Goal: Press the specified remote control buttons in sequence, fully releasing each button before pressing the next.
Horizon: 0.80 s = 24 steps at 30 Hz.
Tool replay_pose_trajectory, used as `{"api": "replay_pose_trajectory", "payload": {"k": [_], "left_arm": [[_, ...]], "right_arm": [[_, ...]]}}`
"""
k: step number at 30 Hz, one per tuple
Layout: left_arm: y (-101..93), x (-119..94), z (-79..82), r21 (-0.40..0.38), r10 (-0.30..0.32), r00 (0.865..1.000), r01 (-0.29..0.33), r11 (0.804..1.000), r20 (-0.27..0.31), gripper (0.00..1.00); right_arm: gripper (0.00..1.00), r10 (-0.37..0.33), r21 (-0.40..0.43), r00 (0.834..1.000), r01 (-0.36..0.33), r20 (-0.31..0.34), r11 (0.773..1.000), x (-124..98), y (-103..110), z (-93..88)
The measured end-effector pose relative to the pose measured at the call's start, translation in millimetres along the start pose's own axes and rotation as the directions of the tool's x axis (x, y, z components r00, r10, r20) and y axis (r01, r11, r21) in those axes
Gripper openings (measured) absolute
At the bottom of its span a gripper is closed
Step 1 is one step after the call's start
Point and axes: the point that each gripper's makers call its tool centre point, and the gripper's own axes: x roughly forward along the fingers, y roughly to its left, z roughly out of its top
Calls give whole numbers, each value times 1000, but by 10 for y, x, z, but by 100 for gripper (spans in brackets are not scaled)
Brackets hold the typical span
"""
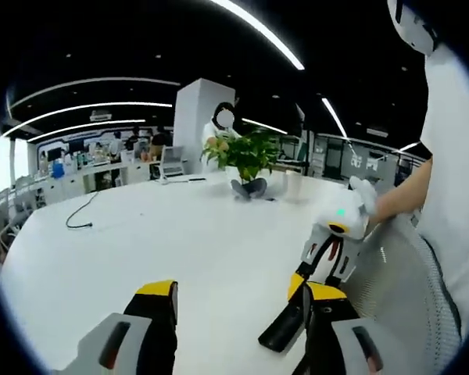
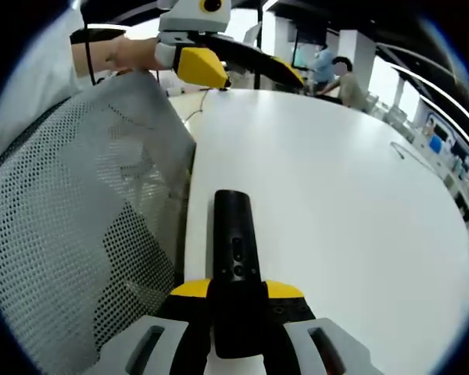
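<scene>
Black remote (image 2: 236,258) clamped in right tool (image 2: 236,295)

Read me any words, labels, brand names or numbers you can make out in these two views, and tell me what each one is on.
None can be read.
The black remote control has buttons with marks too small to read.
Signs on the far wall in the left gripper view are too blurred to read.
The right gripper has no legible label.

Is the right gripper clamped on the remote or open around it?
Clamped. In the right gripper view both yellow-tipped jaws of the right gripper press against the sides of the black remote, which sticks forward above the white table.
</scene>
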Motion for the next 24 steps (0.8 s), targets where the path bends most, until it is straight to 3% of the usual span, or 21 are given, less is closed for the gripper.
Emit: {"api": "replay_pose_trajectory", "payload": {"k": [7, 13, 17, 21, 24], "left_arm": [[114, -90, 131, 59, 132, 990, -135, 989, 57, 84], [275, -239, 297, 50, 271, 951, -280, 959, 149, 90], [371, -316, 319, 60, 350, 922, -364, 930, 164, 98], [447, -352, 307, 31, 391, 907, -400, 916, 160, 100], [500, -368, 259, 6, 408, 902, -413, 911, 141, 100]], "right_arm": [[21, -3, -1, 1000, 3, 2, 1000, 4, 5, -2], [21, -4, 2, 1000, 4, 1, 1000, 1, 11, -2], [21, -3, 4, 1000, 4, -1, 1000, 1, 12, -1], [21, -6, 10, 1000, 6, -9, 1000, 6, 11, 3], [21, -12, 7, 1000, 12, -21, 1000, 9, 12, 5]]}}
